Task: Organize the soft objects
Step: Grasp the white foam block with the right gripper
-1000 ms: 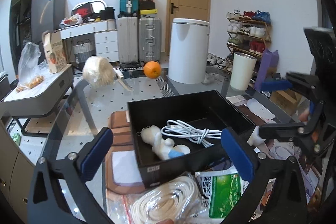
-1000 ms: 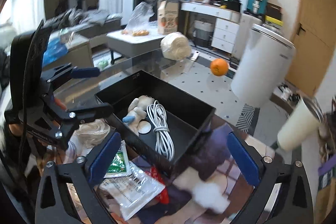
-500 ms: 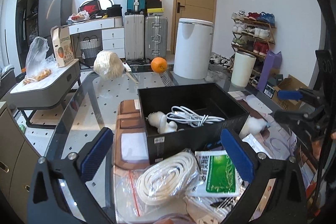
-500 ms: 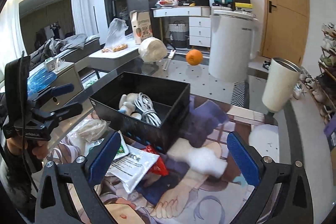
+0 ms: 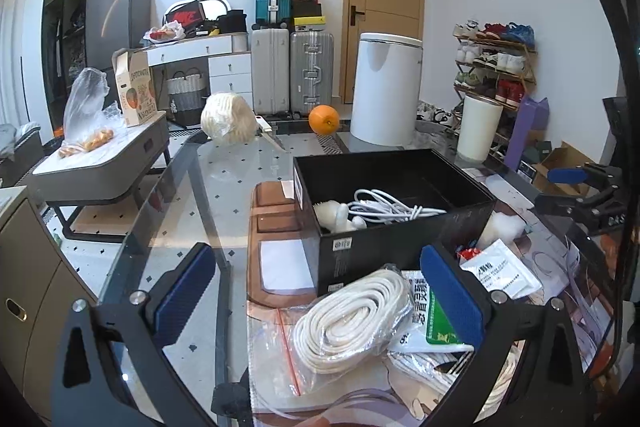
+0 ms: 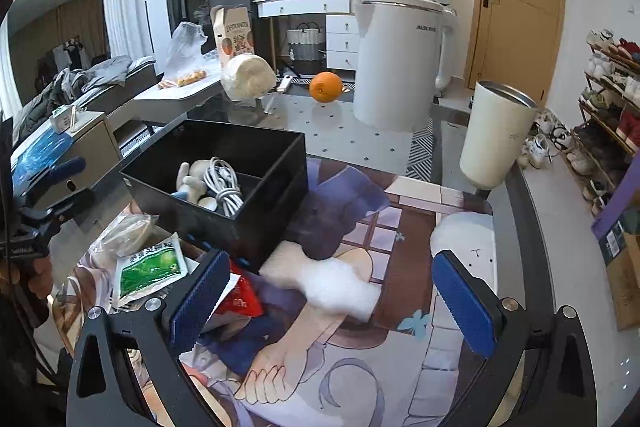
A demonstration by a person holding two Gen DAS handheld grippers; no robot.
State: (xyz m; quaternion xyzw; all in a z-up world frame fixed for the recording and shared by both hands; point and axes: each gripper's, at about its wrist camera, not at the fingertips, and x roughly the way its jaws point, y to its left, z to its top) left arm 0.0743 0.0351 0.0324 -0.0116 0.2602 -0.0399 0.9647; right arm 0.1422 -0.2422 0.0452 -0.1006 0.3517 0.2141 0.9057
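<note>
In your left wrist view, your left tool [image 5: 320, 291] gapes empty over the bagged white rope [image 5: 352, 315] at lower centre. Right of that, the black box [image 5: 404, 227] holds a plush toy [image 5: 336, 217]. In your right view, your right tool [image 6: 332, 293] stands open, white fluff [image 6: 340, 287] lying between its fingers.

Each handheld gripper is a black frame, and its two fingers are faced with blue ribbed pads. On the left gripper [image 5: 320, 291] silver screw heads sit at about 8 and 4 o'clock in its own view. The right gripper [image 6: 332, 291] has matching screws and triangular cut-outs in the frame at 7 and 5 o'clock.
</note>
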